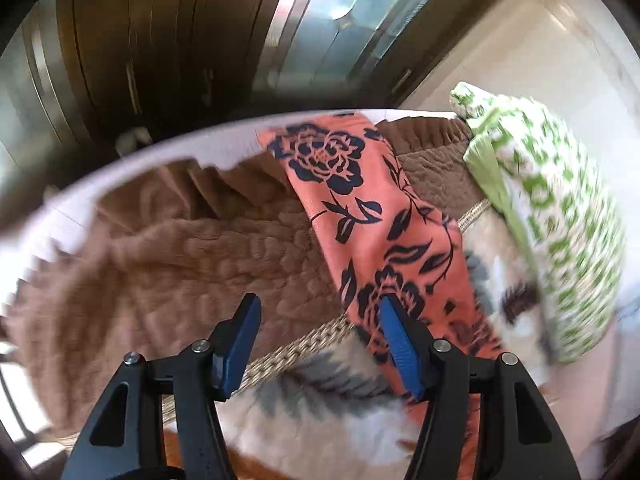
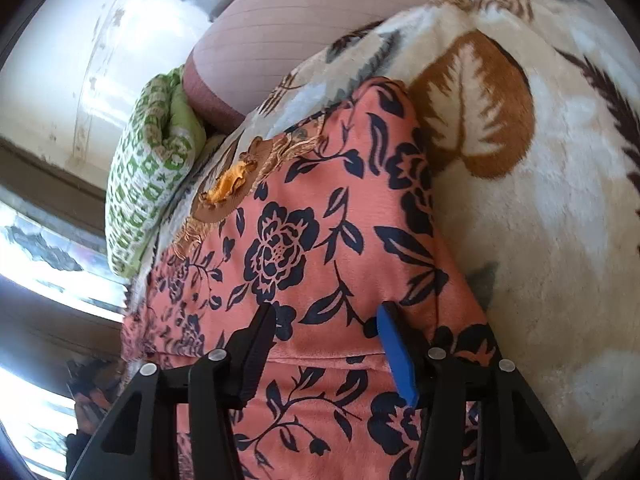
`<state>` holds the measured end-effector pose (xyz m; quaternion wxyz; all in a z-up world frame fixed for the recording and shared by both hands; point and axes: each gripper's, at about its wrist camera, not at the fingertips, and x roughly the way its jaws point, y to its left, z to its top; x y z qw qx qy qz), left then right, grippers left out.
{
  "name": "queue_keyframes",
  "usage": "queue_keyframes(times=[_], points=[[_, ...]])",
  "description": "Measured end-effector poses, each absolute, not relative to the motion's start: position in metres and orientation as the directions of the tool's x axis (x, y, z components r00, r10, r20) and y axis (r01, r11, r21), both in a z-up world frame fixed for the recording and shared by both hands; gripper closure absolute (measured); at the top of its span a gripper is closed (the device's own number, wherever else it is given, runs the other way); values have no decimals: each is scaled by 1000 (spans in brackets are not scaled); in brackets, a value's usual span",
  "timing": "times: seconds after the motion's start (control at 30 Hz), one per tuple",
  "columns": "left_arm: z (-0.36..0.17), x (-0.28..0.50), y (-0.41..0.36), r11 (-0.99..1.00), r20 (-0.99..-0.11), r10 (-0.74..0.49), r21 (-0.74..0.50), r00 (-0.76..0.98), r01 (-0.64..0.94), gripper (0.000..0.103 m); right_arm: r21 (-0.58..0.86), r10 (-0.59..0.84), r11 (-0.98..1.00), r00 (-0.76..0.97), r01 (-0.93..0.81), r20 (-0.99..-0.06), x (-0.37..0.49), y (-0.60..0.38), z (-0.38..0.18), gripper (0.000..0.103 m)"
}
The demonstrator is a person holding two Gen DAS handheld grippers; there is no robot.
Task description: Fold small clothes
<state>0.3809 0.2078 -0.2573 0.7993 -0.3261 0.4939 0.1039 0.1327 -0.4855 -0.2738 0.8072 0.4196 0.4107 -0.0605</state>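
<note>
Right wrist — floral garment [image 2: 320, 220] under parted right tongs [image 2: 326, 314]

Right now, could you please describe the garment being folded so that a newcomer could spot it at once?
Find the cream leaf-print blanket covering the bed. On it lies the salmon-orange garment. Its dark navy roses and leaves distinguish it from the green-and-white bundle nearby.

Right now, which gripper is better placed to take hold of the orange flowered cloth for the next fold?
Probably the right. The right gripper is open directly over the orange flowered cloth, which fills the gap between its fingers. The left gripper is open at the cloth's edge, mostly over the brown blanket.
</note>
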Motion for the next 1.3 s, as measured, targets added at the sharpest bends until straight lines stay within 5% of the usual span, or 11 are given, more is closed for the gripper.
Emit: queue_keyframes(times=[0.2, 0.33, 0.5, 0.57, 0.7, 0.9, 1.3], points=[[-276, 398, 211, 668, -787, -238, -559, 570, -492, 43, 536, 179, 742, 652, 402, -737, 140, -468, -269, 34], [-281, 417, 216, 658, -755, -255, -593, 604, -464, 71, 488, 139, 782, 654, 389, -744, 141, -461, -268, 34], [-289, 432, 218, 656, -753, -215, -583, 622, -479, 76, 496, 136, 778, 666, 387, -734, 140, -463, -270, 34], [-290, 431, 220, 658, -757, -175, -566, 630, -497, 91, 490, 130, 781, 667, 386, -733, 140, -462, -270, 34], [-280, 433, 208, 714, -764, -120, -510, 634, -480, 96, 485, 122, 784, 669, 388, -733, 143, -460, -269, 34], [-221, 428, 154, 827, -685, -139, -477, 715, -296, 98, 513, 138, 761, 673, 398, -727, 143, -464, -269, 34], [-113, 334, -112, 893, -604, -450, -303, 658, 332, 98, 662, 224, 599, 700, 449, -678, 125, -486, -262, 34]])
